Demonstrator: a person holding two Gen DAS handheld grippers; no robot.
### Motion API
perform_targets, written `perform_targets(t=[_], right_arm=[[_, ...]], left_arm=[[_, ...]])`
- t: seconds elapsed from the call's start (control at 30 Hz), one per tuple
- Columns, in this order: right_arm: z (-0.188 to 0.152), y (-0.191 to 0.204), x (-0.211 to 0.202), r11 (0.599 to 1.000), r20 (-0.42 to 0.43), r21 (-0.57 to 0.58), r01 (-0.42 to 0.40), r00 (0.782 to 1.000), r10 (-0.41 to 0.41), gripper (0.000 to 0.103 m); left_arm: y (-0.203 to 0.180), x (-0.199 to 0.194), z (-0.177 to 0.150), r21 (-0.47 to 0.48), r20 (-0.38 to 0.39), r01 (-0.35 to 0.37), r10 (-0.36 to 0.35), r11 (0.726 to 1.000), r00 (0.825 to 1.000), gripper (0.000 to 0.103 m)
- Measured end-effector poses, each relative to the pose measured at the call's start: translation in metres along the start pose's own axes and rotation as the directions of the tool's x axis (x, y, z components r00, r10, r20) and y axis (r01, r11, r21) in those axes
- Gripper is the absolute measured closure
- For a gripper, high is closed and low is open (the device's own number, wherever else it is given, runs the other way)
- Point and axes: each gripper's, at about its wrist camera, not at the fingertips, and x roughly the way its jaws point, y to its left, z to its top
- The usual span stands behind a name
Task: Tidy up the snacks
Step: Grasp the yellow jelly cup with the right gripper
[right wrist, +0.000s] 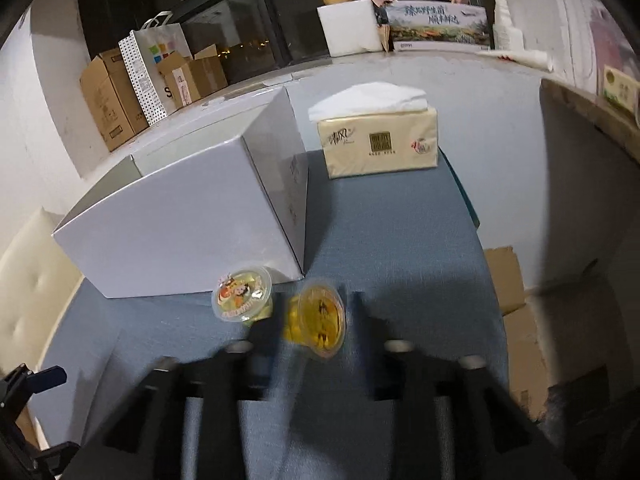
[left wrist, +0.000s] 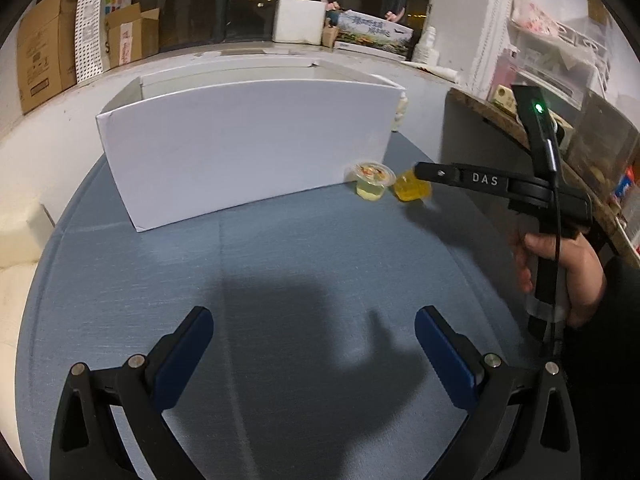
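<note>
An open white box (left wrist: pixel 248 152) stands on the blue tablecloth (left wrist: pixel 300 280); it also shows in the right wrist view (right wrist: pixel 180 232). Two jelly cups sit by its right corner: a pale one (left wrist: pixel 370 180) (right wrist: pixel 242 298) upright, and a yellow one (left wrist: pixel 412 190) (right wrist: pixel 318 320) tilted on its side. My right gripper (right wrist: pixel 312 312) is blurred, its jaws apart around the yellow cup, which lies between the fingers; in the left wrist view it (left wrist: pixel 424 172) reaches the cup from the right. My left gripper (left wrist: pixel 314 332) is open and empty over the cloth's near part.
A tissue pack (right wrist: pixel 378 144) stands behind the box on the right. A wooden shelf edge (left wrist: pixel 500 116) with clutter runs along the right. Cardboard boxes (left wrist: pixel 44 48) and a paper bag (left wrist: pixel 100 20) line the window ledge. A cream cushion (right wrist: pixel 32 272) is at the left.
</note>
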Motion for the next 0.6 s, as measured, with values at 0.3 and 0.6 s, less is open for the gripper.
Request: perform_targets(t=[0.3, 0.6], right_arm=[[0.002, 0.0, 0.019, 1.0, -0.046, -0.01, -0.022, 0.999, 0.021, 0.026], [0.009, 0.014, 0.042, 0.99, -0.118, -0.13, 0.056, 0.99, -0.072, 0.033]], left_arm=[[0.003, -0.001, -0.004, -0.014, -0.008, -0.008, 0.007, 1.0, 1.0, 0.0], [0.004, -0.001, -0.002, -0.014, -0.007, -0.004, 0.004, 1.0, 1.0, 0.0]])
